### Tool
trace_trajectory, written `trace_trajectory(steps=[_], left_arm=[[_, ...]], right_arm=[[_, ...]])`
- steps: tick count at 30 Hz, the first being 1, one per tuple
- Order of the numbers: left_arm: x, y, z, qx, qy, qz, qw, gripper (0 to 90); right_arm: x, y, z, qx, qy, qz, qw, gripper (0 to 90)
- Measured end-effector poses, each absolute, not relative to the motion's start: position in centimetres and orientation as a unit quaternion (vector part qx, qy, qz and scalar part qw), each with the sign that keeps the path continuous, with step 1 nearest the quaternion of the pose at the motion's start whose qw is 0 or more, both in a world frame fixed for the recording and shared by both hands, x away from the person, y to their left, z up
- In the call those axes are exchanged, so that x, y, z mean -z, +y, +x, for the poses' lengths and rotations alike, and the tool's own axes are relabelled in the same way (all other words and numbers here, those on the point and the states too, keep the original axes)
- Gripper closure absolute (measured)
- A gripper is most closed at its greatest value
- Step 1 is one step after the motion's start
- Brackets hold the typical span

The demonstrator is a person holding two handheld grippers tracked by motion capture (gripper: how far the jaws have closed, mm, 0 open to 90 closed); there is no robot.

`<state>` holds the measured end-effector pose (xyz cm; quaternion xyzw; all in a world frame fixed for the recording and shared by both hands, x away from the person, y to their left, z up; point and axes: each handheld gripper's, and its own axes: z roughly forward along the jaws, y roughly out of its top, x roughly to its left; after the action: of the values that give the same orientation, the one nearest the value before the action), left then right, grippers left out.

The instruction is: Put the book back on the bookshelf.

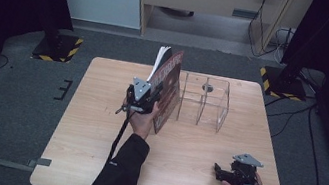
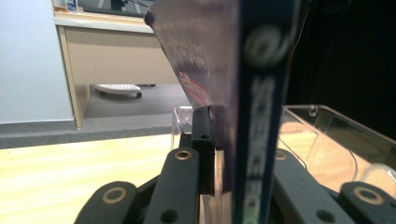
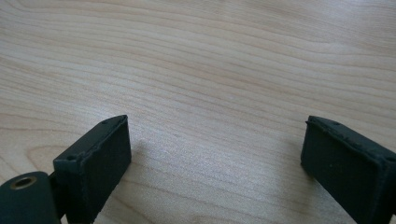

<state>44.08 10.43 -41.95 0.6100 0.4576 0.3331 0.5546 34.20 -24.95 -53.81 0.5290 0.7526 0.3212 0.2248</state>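
Pale wood table (image 1: 179,176), grey carpet, dark drapes around you.
One book (image 1: 167,90), one clear box (image 1: 212,100): your left gripper (image 1: 143,100) clamps the book upright, right gripper (image 1: 237,175) gapes empty.

Red-covered book (image 1: 168,85) stands upright on its edge, just at nine o'clock of the clear box, pages fanning slightly.

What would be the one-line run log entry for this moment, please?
left gripper: shut on book, upright beside clear rack | right gripper: open, idle on table
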Motion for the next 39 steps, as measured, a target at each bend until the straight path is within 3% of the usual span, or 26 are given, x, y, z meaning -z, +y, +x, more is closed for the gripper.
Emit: trace_trajectory(steps=[11, 17, 28, 39], left_arm=[[41.7, 11.5, 42.9, -0.307, 0.463, 0.628, 0.546, 75.2], [41.7, 11.3, 43.4, -0.287, 0.472, 0.618, 0.559, 82.7], [41.7, 10.3, 44.6, -0.318, 0.482, 0.58, 0.575, 83.6], [40.8, 9.6, 46.2, -0.331, 0.474, 0.573, 0.58, 83.5]], right_arm=[[53.8, -24.9, 34.2, -0.321, 0.753, 0.529, 0.225, 8.7], [53.8, -24.9, 34.2, -0.321, 0.753, 0.529, 0.225, 8.7], [53.8, -25.0, 34.2, -0.321, 0.753, 0.528, 0.224, 8.7], [53.8, -24.9, 34.2, -0.321, 0.752, 0.531, 0.223, 8.7]])
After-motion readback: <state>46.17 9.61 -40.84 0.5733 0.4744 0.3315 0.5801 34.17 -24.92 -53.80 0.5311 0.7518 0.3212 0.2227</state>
